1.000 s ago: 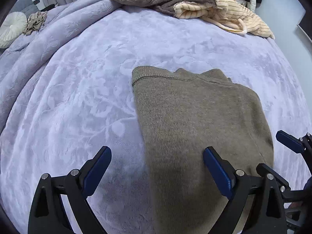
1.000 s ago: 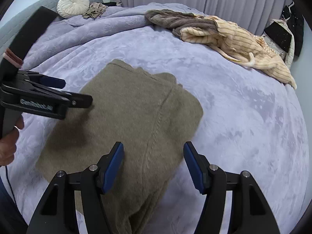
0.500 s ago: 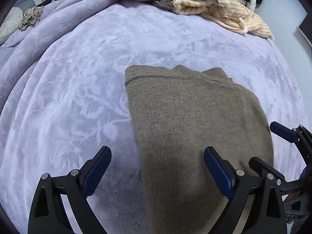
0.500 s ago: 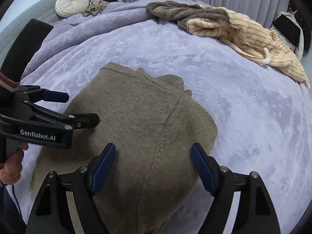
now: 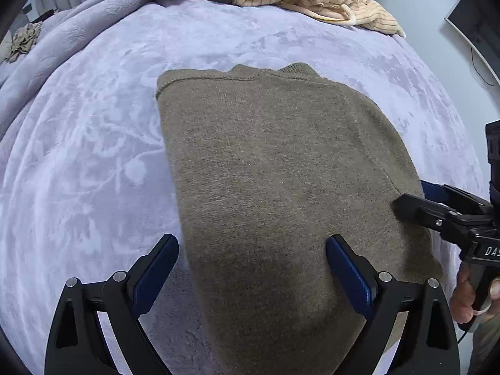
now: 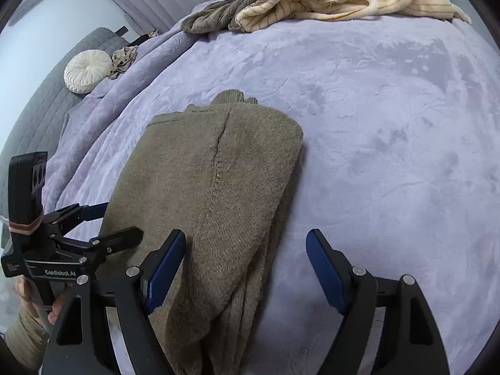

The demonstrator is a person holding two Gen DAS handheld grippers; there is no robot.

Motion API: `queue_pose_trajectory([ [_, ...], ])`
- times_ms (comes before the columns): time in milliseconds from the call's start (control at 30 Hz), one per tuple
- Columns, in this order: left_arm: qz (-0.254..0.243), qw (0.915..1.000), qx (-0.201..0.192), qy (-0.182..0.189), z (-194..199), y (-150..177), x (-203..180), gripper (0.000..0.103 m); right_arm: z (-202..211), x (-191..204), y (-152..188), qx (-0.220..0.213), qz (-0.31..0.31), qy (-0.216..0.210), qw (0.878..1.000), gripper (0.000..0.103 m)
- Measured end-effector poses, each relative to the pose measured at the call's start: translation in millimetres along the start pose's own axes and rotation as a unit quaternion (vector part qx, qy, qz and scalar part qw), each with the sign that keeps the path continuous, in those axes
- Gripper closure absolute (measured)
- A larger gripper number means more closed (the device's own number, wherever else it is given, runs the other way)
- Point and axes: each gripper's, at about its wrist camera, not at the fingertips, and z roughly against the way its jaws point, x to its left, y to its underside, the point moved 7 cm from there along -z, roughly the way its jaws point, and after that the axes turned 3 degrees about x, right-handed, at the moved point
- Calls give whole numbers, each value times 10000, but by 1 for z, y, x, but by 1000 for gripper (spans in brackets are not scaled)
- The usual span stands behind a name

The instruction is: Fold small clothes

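One folded olive sweater (image 5: pixel 281 193) lies mid-bed on the lavender blanket (image 5: pixel 93 156), long axis running from the near edge toward its collar at the far end. Both the left gripper (image 5: pixel 251 268) and right gripper (image 6: pixel 245 265) hover spread wide, holding nothing. Two more garments (image 6: pixel 328 0) are heaped at the far edge.

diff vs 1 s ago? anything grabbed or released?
Nothing grabbed or released. Both the left gripper and the right gripper moved in closer along the folded olive-brown knit sweater, now straddling its left and right edges, jaws open as before. The sweater keeps its fold on the lavender plush blanket; the cream striped garment pile at the far side is unmoved.
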Motion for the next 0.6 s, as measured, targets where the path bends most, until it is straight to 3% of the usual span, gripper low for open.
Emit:
queue_pose_trajectory([
  [133, 211, 9986, 159, 466, -15, 0, 2, 6, -30, 1, 0, 211, -226, -214, 9993, 21],
  [267, 419, 9945, 227, 930, -25, 1, 4, 7, -42, 1, -2, 144, -491, -489, 9975, 20],
  [600, 124, 9971, 1, 754, -21, -4, -8, 23, -47, 20, -3, 264, -171, -424, 9986, 41],
])
